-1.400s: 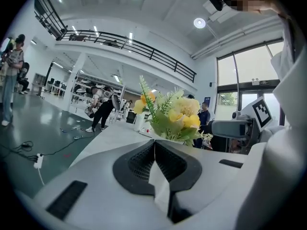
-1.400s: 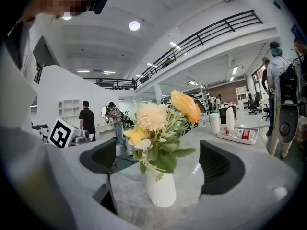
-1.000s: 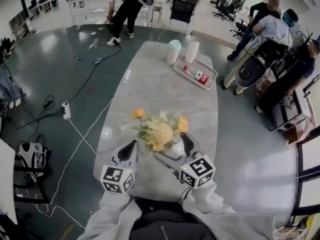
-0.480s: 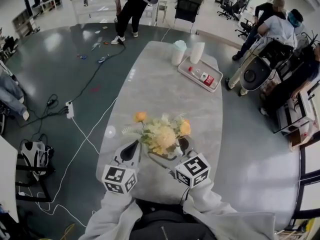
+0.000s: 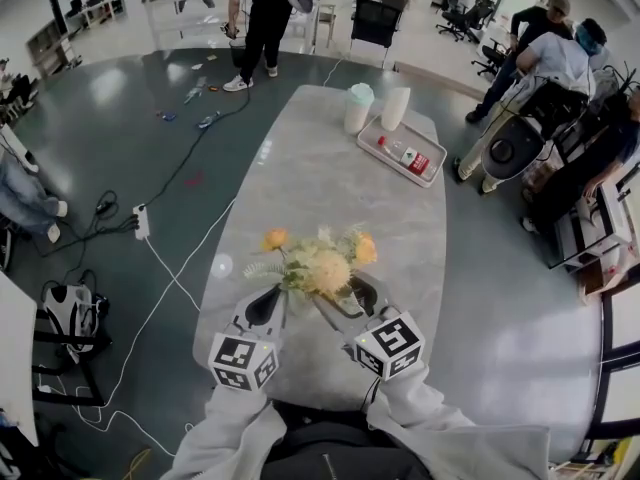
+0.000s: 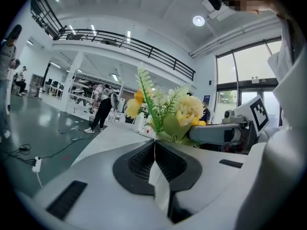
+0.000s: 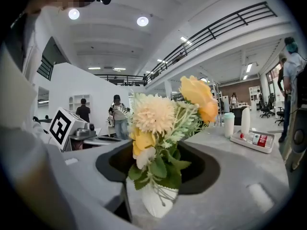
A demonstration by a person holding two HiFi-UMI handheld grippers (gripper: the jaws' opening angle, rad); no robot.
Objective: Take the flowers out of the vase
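A bunch of yellow, cream and orange flowers (image 5: 322, 263) stands in a small white vase (image 7: 160, 202) near the front end of the grey marble table (image 5: 330, 168). My right gripper (image 5: 343, 303) reaches in under the blooms. Its jaws have just been closing, with the vase between them, and both now lie against the vase's sides. My left gripper (image 5: 268, 306) is shut, its tips (image 6: 154, 145) just below the bouquet's left side by a green fern stem (image 6: 149, 104). I cannot tell whether a stem is pinched. In the head view the blooms hide the vase.
At the table's far end a tray (image 5: 400, 148) holds a bottle, with two pale cups (image 5: 358, 108) beside it. Cables and a power strip (image 5: 140, 223) lie on the floor to the left. People and office chairs (image 5: 545, 88) are at the right.
The right gripper's jaws have come in from wide apart to the sides of the vase. The left gripper and the bouquet have stayed about where they were.
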